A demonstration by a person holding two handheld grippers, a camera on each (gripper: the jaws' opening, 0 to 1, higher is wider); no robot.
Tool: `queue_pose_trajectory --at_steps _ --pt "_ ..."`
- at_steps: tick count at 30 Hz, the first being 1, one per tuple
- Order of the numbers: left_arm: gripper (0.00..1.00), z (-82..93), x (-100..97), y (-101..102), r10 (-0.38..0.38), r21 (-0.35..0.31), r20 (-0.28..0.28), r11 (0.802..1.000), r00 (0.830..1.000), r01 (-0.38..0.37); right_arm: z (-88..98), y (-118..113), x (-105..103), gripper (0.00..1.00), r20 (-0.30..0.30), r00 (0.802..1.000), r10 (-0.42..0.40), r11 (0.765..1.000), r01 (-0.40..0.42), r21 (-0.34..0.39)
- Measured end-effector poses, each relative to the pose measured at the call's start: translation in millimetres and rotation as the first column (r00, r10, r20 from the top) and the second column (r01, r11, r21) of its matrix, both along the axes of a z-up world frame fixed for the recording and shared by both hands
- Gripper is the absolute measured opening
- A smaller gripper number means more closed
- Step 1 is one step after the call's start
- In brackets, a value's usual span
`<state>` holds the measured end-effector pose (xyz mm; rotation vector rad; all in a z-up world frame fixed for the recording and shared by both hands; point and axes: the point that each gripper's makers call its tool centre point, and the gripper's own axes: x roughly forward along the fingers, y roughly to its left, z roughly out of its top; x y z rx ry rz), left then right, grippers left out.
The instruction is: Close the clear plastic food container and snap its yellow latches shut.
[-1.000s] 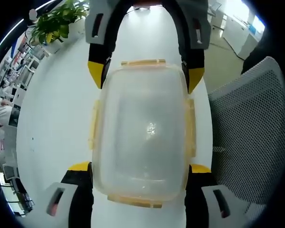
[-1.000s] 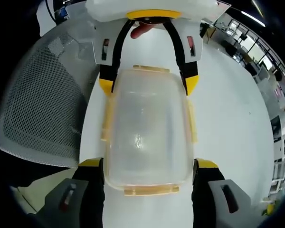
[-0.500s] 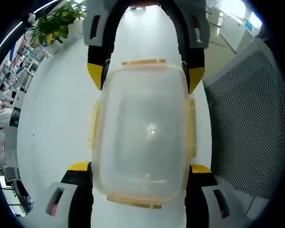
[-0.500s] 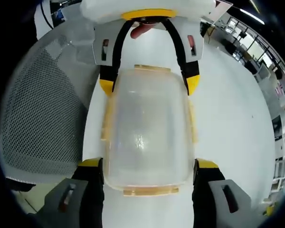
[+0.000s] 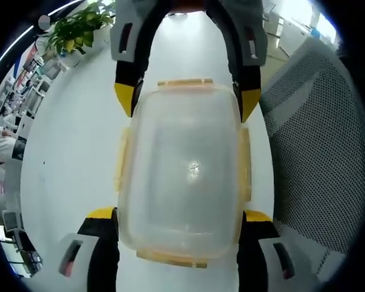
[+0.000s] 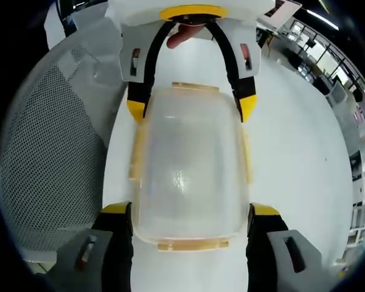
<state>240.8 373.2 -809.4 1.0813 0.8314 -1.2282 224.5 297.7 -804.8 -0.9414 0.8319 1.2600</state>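
Bare white table one side — mesh chair crowds the other.

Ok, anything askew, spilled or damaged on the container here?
Nothing stands out. The clear container sits flat on the white table with its lid seated squarely, held at both ends between the left claw and the right claw. No spill or cracks visible.

Clear rectangular plastic food container with pale yellow latches, black yellow-tipped gripper jaws, white tabletop, grey mesh-patterned chair at right, green potted plant upper left.
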Motion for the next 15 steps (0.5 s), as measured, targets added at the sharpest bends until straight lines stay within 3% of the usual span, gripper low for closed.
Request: queue_pose_trajectory --at_steps 15 --pt "0.79 -0.8 14.2 20 0.031 -0.033 -0.019 0.999 0.999 -0.031 -0.1 20 16 0.74 -0.002 1.0 0.022 1.0 -0.023 -0.021"
